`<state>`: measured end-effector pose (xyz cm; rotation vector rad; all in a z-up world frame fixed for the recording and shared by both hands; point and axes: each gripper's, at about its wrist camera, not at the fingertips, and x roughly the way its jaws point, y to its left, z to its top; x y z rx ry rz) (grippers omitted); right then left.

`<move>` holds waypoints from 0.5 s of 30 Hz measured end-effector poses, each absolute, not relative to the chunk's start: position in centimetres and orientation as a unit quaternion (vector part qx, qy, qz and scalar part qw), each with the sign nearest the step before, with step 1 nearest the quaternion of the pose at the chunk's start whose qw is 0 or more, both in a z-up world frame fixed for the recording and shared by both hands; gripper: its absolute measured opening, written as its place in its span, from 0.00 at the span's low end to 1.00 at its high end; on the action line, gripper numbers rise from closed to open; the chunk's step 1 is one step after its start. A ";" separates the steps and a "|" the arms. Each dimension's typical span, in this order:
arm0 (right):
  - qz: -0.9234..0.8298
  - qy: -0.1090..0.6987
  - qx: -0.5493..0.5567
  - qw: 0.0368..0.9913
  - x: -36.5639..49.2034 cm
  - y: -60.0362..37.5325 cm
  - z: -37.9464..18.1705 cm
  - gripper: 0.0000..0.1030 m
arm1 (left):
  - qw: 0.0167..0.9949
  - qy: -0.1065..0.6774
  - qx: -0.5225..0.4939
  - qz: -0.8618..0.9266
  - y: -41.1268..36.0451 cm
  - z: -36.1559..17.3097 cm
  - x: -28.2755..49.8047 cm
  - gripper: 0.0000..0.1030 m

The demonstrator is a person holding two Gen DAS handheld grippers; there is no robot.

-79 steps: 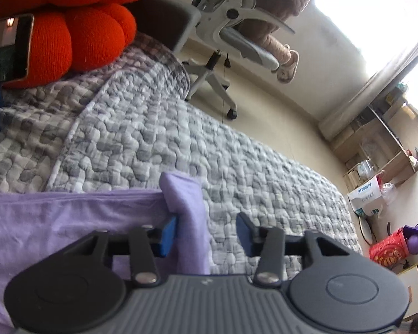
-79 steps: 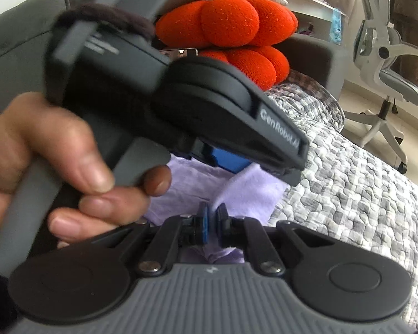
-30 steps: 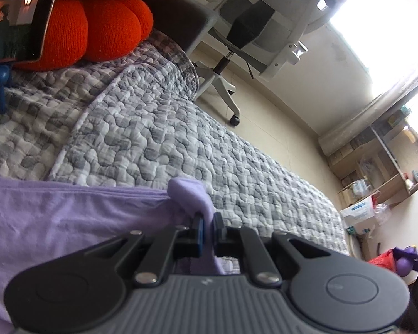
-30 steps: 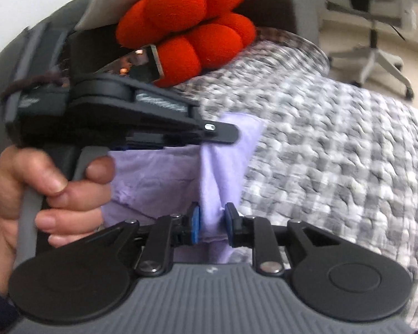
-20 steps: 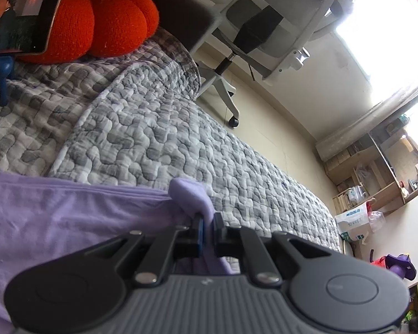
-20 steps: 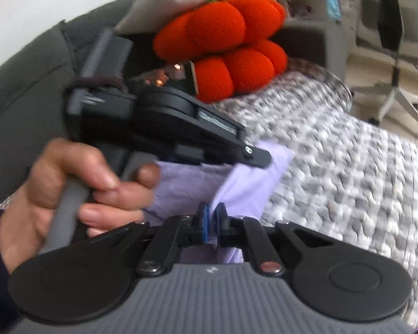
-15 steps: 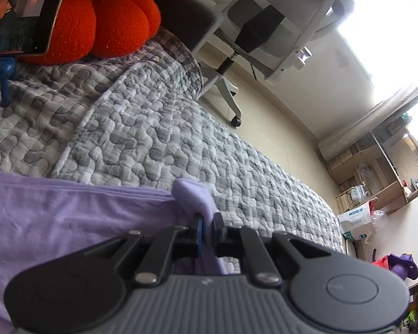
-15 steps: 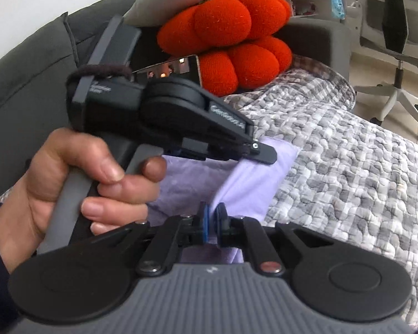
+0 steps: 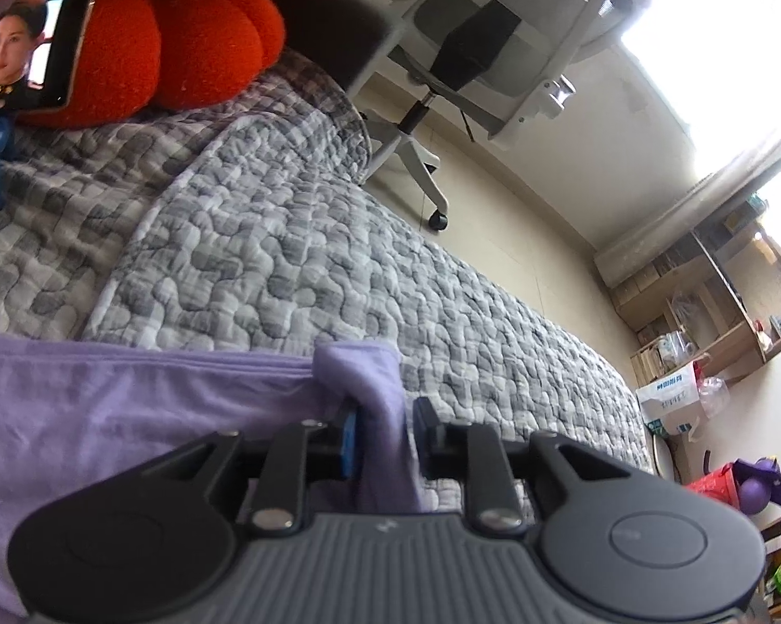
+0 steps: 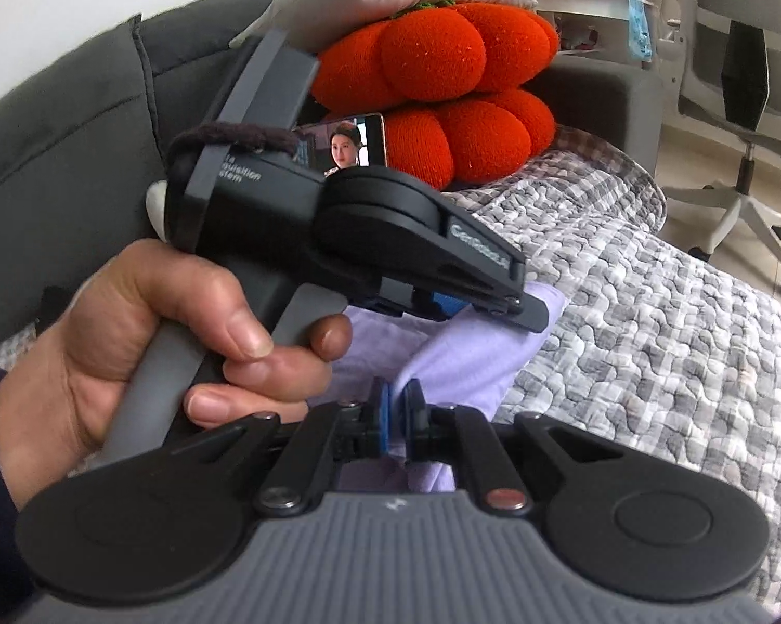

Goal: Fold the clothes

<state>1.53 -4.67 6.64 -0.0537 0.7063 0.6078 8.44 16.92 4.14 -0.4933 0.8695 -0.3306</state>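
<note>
While the left gripper [image 9: 382, 429] had just been opening, pads slack around a lavender garment [image 9: 104, 416] corner, the right gripper [image 10: 396, 418] pinched that cloth, spread toward nine o'clock on the grey quilt [image 9: 286, 270].

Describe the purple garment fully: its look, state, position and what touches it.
The purple garment is a thin, soft lilac knit, with a stitched hem running along its far edge. It lies spread on the grey quilted cover. One corner is bunched and lifted, standing between the fingers of the left gripper, whose jaws have just been opening, with a gap showing on one side. The right gripper is shut on another fold of it nearby.
</note>
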 end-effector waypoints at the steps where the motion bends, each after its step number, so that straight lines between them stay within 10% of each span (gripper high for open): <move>1: 0.290 0.340 -0.033 0.894 1.5 -4.6 6.6 0.08 | 0.864 0.418 -0.231 -0.157 16.7 4.0 8.5 0.20; 15: 0.277 0.331 -0.027 0.901 1.5 -5.2 7.0 0.08 | 0.873 0.400 -0.246 -0.131 17.5 4.7 8.2 0.08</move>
